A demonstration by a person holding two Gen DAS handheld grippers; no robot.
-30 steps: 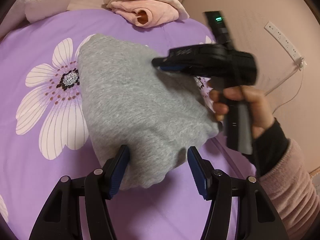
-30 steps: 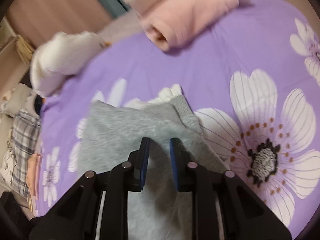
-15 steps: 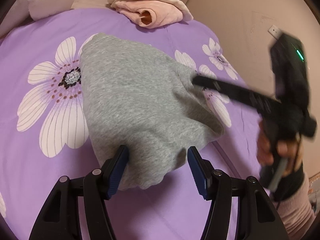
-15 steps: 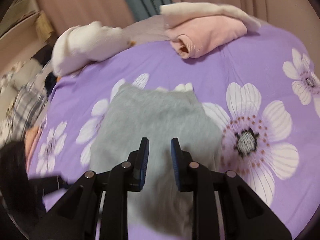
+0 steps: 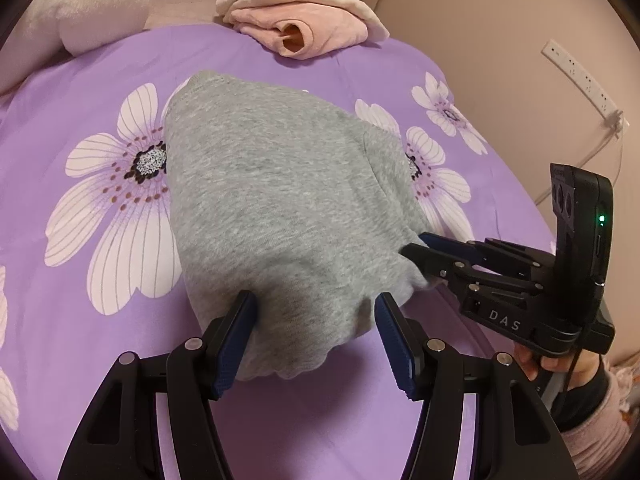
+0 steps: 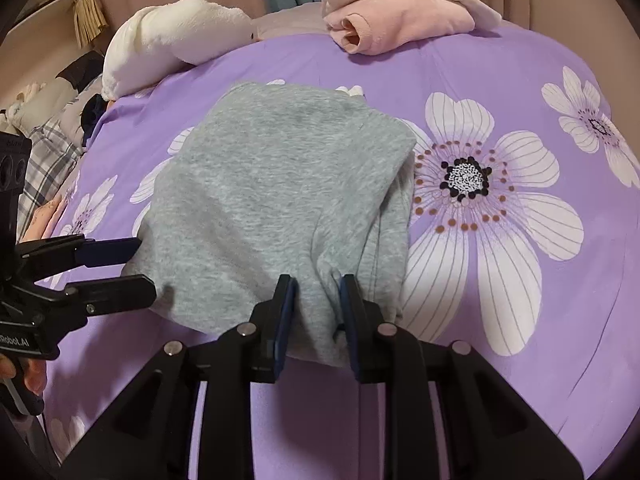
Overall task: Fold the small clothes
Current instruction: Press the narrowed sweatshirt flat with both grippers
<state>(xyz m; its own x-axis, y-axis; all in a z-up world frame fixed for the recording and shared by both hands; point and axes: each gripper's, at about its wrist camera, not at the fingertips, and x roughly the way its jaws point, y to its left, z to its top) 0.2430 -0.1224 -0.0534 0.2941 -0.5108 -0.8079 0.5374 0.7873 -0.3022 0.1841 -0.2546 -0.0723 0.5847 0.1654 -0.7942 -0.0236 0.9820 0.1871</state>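
Observation:
A grey knit garment [image 5: 280, 200] lies folded on the purple flowered bedspread [image 5: 80, 360]; it also shows in the right wrist view [image 6: 272, 200]. My left gripper [image 5: 316, 316] is open, its fingers either side of the garment's near edge, not closed on it. It shows from the side in the right wrist view [image 6: 140, 264] at the garment's left corner. My right gripper [image 6: 318, 292] has its fingers narrowly apart around the garment's near right corner, with cloth between the pads. In the left wrist view it [image 5: 420, 250] meets the garment's right corner.
A folded pink and cream garment pile [image 5: 304, 28] sits at the bed's far edge, also in the right wrist view [image 6: 400, 12]. A white plush pillow [image 6: 172, 36] lies at the far left. Plaid cloth [image 6: 44, 160] lies off the left. A power strip [image 5: 580, 76] hangs on the right wall.
My right gripper swung from above the garment's middle down to its near right corner and now has cloth between its fingers. My left gripper stayed open at the near edge.

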